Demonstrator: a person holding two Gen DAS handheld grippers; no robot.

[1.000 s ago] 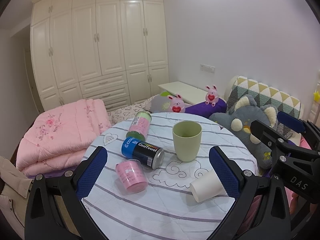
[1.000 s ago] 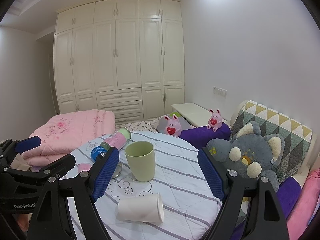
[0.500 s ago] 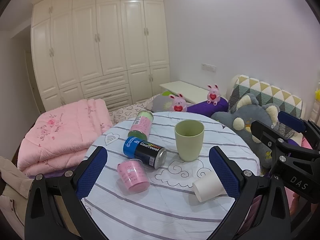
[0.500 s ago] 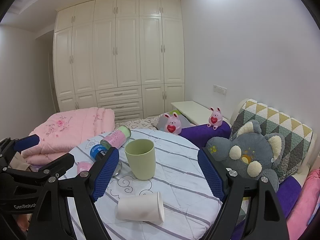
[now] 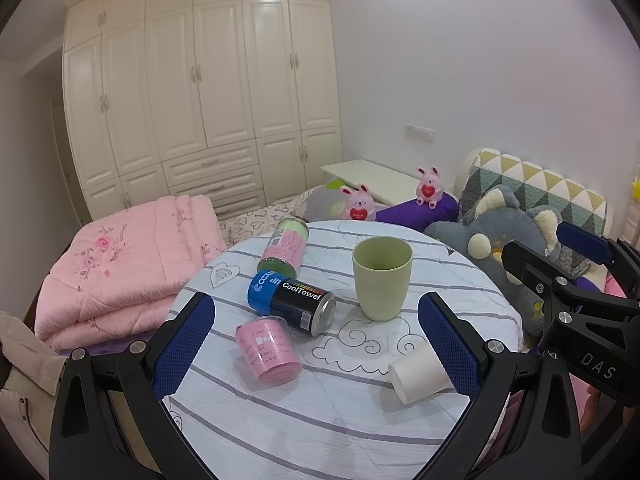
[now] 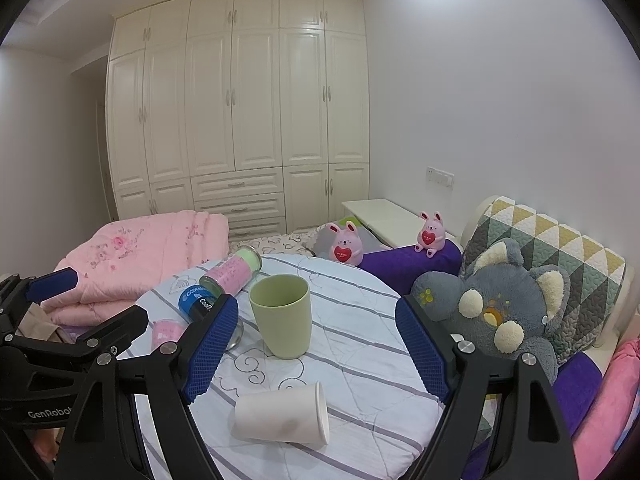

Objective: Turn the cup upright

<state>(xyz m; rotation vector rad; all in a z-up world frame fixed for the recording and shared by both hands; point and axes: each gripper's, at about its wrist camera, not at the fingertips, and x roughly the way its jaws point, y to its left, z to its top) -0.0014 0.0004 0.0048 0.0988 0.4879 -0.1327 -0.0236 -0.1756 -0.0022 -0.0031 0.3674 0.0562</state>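
A white paper cup (image 6: 282, 416) lies on its side on the round striped table (image 6: 360, 364), rim to the right; it also shows in the left wrist view (image 5: 418, 374) by my right finger pad. A green cup (image 5: 382, 276) stands upright mid-table, also in the right wrist view (image 6: 282, 314). My left gripper (image 5: 316, 344) is open and empty above the table's near side. My right gripper (image 6: 316, 354) is open and empty, above and just behind the paper cup.
A pink cup (image 5: 268, 350), a blue-black CoolTowel can (image 5: 292, 302) and a pink-green can (image 5: 286, 246) lie on their sides left of the green cup. A grey plush (image 6: 500, 308) and pillows sit right of the table; a pink quilt (image 5: 120, 264) lies left.
Both grippers have drawn back and risen slightly, so the table objects sit a little lower and smaller. Nothing on the table moved.
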